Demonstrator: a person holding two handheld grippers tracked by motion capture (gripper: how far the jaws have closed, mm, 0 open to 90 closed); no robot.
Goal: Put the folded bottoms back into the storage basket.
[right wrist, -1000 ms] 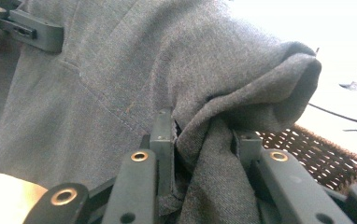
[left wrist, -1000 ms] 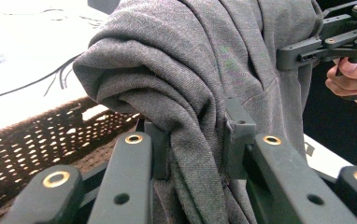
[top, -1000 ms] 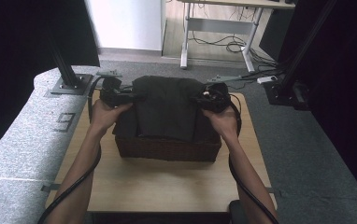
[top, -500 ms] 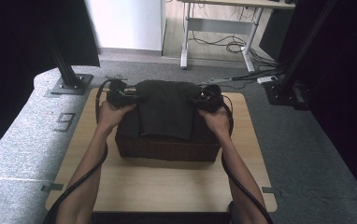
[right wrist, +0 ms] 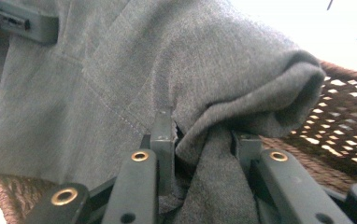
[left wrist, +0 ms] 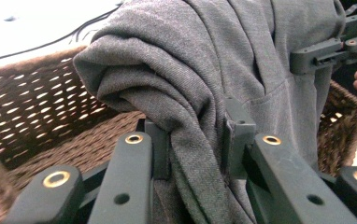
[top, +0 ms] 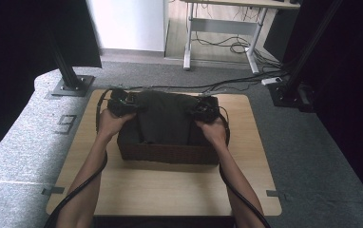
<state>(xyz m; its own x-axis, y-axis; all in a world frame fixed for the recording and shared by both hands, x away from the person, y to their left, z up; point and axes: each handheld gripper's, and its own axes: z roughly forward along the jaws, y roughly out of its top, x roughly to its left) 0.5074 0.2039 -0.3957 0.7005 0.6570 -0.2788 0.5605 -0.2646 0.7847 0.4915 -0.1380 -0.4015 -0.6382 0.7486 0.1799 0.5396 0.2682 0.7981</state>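
A folded dark grey garment hangs over a brown wicker basket on the wooden table. My left gripper is shut on the garment's left edge, and my right gripper is shut on its right edge. In the left gripper view the grey cloth is pinched between the black jaws of my left gripper, with the woven basket wall behind. In the right gripper view the bunched fabric sits between the jaws of my right gripper, and the basket weave shows at right.
A black stand base sits off the table's far left corner and another at the far right. Cables lie on the floor beyond, under a desk frame. Grey carpet surrounds the table.
Both grippers have sunk with the garment toward the basket. The cloth now lies lower and farther back over the basket's opening.
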